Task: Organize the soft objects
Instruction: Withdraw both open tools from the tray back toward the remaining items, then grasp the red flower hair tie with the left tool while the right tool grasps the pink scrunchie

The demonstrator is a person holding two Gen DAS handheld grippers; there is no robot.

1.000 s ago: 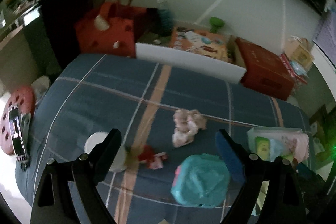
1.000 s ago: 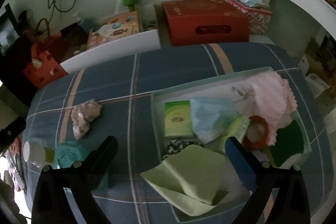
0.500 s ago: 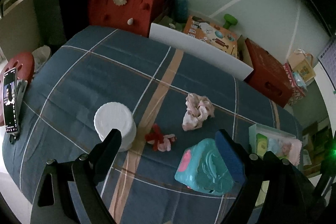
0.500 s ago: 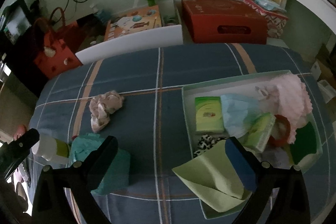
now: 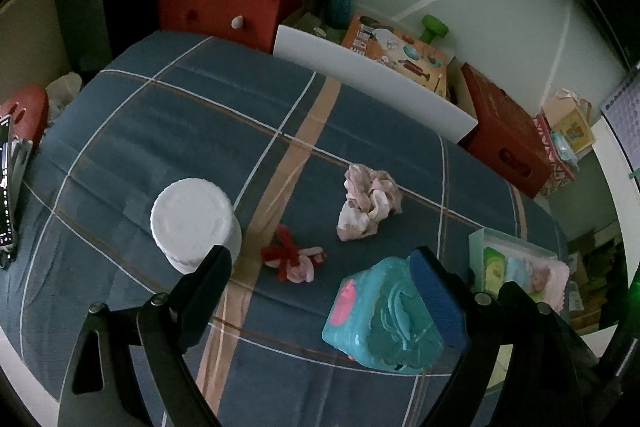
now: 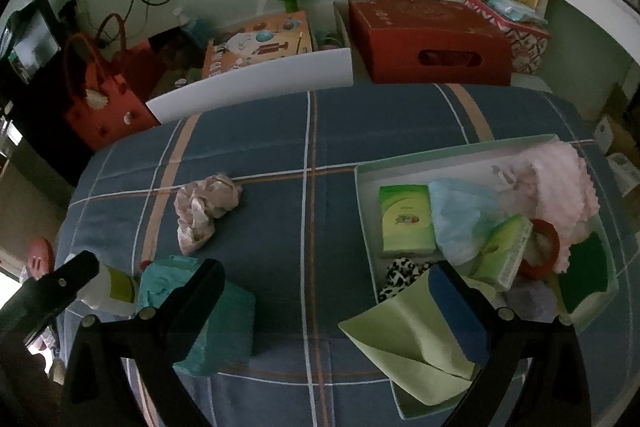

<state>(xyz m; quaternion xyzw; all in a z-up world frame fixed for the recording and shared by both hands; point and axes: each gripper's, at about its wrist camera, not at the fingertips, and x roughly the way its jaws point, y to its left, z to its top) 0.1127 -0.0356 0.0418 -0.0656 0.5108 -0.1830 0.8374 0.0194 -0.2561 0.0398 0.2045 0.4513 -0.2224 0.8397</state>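
Rising and pulling back above the plaid bedspread (image 5: 168,131) compared with a second ago, so more of the bed showing now. Left gripper (image 5: 320,267) spread wide, holding nothing, hovering over the teal wipes pack (image 5: 384,323) and red-pink hair tie (image 5: 294,257). Right gripper (image 6: 324,287) likewise gaping, empty, near the green cloth (image 6: 404,331) draped over the tray (image 6: 364,179) rim. Crumpled pink cloth (image 5: 366,205) lying mid-bed, well apart from the tray; likely next to collect. White jar (image 5: 192,223) sitting just beside the left finger. Plenty of bare bedspread between cloth and tray; bed edge close below both grippers
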